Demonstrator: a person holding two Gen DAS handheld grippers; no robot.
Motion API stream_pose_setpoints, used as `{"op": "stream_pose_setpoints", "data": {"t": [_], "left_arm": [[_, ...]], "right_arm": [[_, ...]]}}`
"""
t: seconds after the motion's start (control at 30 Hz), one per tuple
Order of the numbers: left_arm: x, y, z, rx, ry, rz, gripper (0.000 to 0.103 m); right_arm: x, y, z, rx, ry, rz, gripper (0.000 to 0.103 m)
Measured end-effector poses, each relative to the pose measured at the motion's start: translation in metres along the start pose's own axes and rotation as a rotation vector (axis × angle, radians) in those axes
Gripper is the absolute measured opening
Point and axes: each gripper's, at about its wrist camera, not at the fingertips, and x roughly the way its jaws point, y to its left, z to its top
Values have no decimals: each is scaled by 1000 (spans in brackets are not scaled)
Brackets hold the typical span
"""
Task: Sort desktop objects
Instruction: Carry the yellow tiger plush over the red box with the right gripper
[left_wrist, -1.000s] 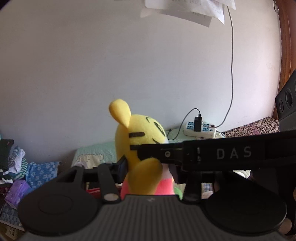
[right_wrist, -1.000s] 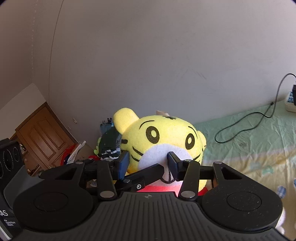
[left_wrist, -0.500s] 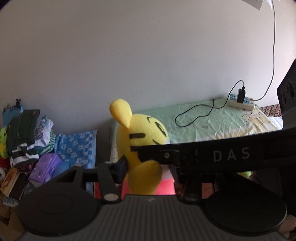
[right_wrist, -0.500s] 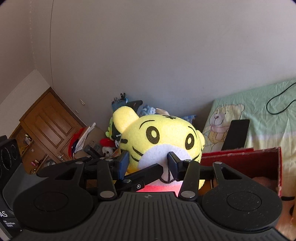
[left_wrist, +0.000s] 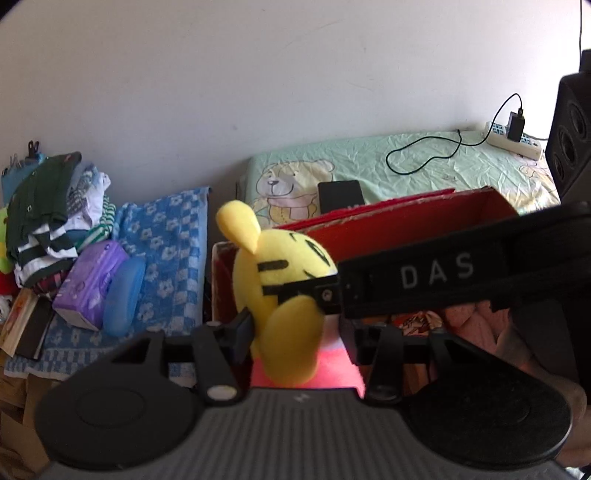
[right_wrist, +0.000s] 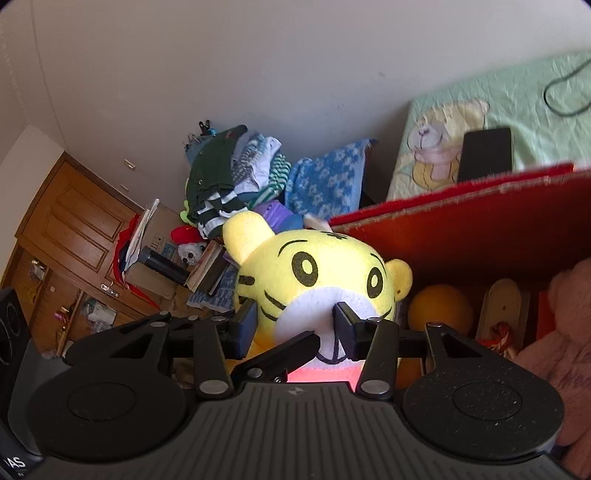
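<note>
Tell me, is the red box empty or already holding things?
Already holding things. Inside the red box the right wrist view shows an orange ball, a pink plush and a pale wooden piece.

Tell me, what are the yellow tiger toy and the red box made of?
The tiger looks like soft plush: matte, fuzzy fabric with stitched black stripes, dented where the fingers squeeze it. The box seems to be cardboard covered in red paper or cloth; a pale raw edge runs along its rim.

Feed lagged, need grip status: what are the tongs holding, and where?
Both hold the tiger plush: right tongs clamp its muzzle, left tongs its side by the arm.
</note>
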Motion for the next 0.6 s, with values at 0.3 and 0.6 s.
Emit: {"op": "stream_pose_setpoints", "data": {"t": [0.3,0.6], "left_arm": [[10,10,-7,-3,26,29,61],[-8,21,-8,-58,-8,34,81]], "right_arm": [[21,10,-5,-95,2,-10,49],[13,9,0,-79,-10,-3,56]]}}
